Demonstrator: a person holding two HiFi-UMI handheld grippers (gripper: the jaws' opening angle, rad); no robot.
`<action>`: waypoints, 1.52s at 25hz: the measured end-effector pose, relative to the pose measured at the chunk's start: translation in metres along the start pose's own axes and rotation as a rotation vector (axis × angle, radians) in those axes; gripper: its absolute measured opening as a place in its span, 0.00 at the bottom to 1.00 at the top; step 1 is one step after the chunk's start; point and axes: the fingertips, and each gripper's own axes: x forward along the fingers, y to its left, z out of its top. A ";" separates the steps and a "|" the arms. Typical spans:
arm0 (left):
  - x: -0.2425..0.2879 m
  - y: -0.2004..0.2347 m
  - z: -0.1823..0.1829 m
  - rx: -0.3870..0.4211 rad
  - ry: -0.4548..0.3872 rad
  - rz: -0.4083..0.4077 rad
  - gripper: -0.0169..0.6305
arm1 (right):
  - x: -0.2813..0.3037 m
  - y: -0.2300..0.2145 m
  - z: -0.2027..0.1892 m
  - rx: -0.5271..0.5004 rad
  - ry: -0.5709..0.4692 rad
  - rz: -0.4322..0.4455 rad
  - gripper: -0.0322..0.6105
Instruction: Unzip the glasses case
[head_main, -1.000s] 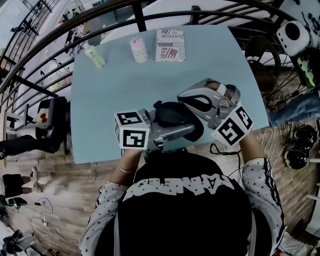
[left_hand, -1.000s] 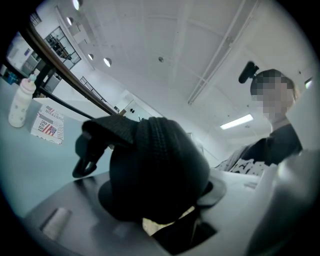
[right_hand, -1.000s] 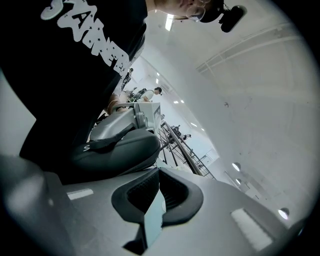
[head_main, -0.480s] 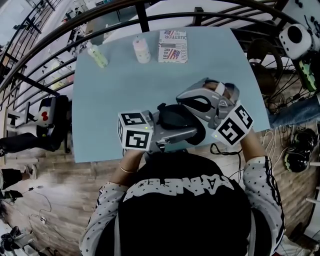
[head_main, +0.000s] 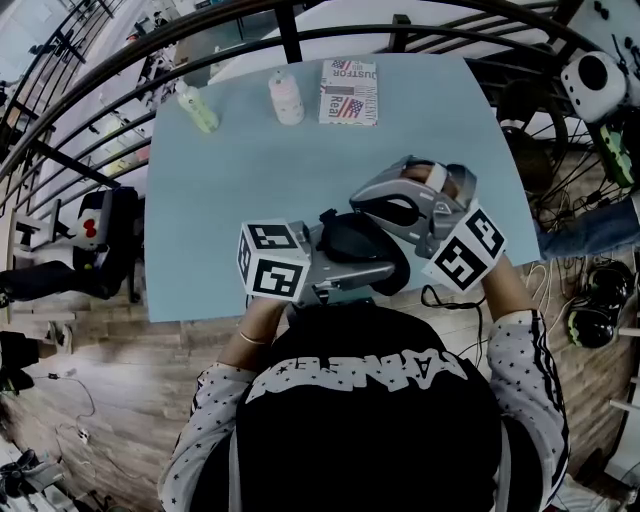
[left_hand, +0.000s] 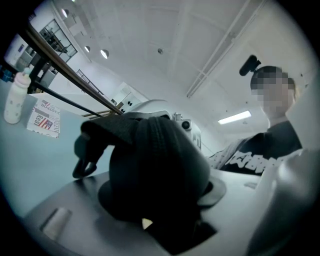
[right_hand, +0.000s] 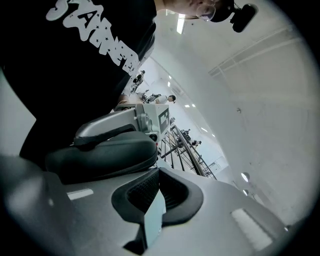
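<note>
The black glasses case (head_main: 352, 243) is off the table, close to the person's chest. My left gripper (head_main: 372, 264) comes in from the left and is shut on it. In the left gripper view the case (left_hand: 150, 165) fills the space between the jaws of the left gripper (left_hand: 165, 172), and a small black loop (left_hand: 84, 167) hangs from its left end. My right gripper (head_main: 368, 200) reaches in from the right at the case's far side. In the right gripper view the right gripper (right_hand: 157, 194) has its pads pressed together, the case (right_hand: 100, 156) lies just beyond them, and nothing shows between the pads.
A light blue table (head_main: 250, 180) carries a green bottle (head_main: 197, 108), a pale bottle (head_main: 286, 97) and a printed packet (head_main: 350, 90) along its far edge. Black metal railings (head_main: 120, 75) curve behind it. The near table edge is just under the grippers.
</note>
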 end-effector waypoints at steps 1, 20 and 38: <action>0.001 0.000 -0.002 -0.001 0.006 -0.001 0.03 | 0.000 0.001 0.000 -0.005 0.001 0.005 0.06; -0.004 0.002 -0.003 0.051 -0.025 0.027 0.03 | 0.003 0.000 0.002 0.029 -0.018 -0.022 0.07; -0.066 0.014 0.043 0.144 -0.271 0.211 0.03 | -0.010 -0.032 -0.013 0.383 -0.084 -0.318 0.06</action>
